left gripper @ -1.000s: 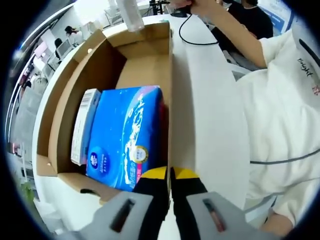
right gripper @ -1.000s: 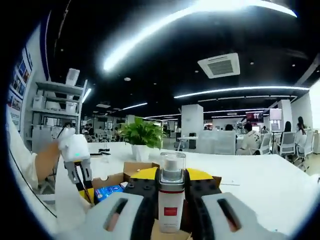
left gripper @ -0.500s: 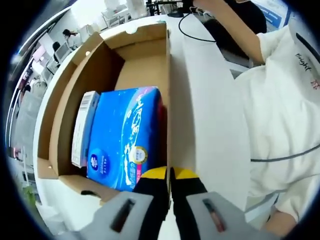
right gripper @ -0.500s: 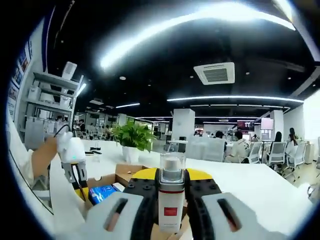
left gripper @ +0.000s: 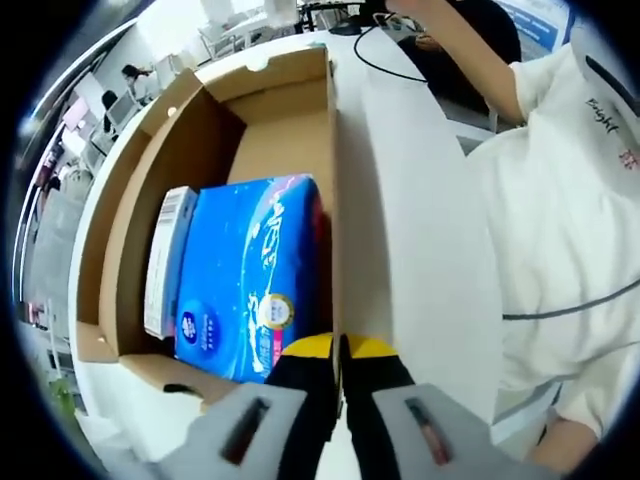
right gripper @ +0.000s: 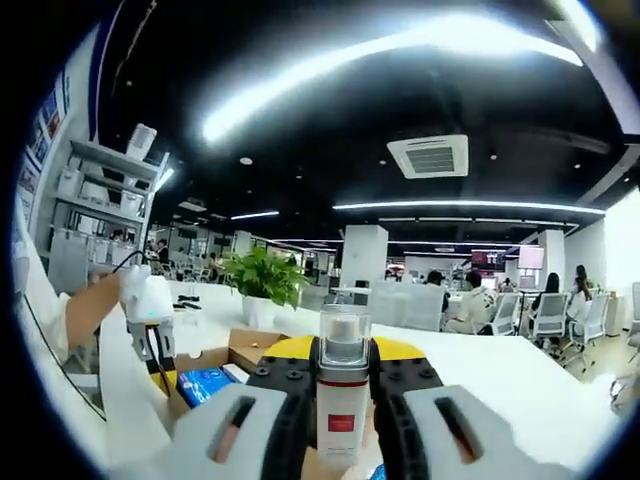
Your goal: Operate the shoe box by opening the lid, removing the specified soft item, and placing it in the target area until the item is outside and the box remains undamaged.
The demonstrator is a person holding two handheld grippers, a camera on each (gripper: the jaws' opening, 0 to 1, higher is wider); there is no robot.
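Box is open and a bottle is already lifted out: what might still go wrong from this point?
The right claw holds the white bottle upright, high above the table; a loose grip may drop it. The left claw is clamped on the thin cardboard wall of the shoe box; pulling might tear it. The blue tissue pack remains inside.

The person's white shirt [left gripper: 560,200] carries dark lettering on its chest that looks like "Bright", while print on the blue plastic tissue pack [left gripper: 250,275] is too blurred to read.
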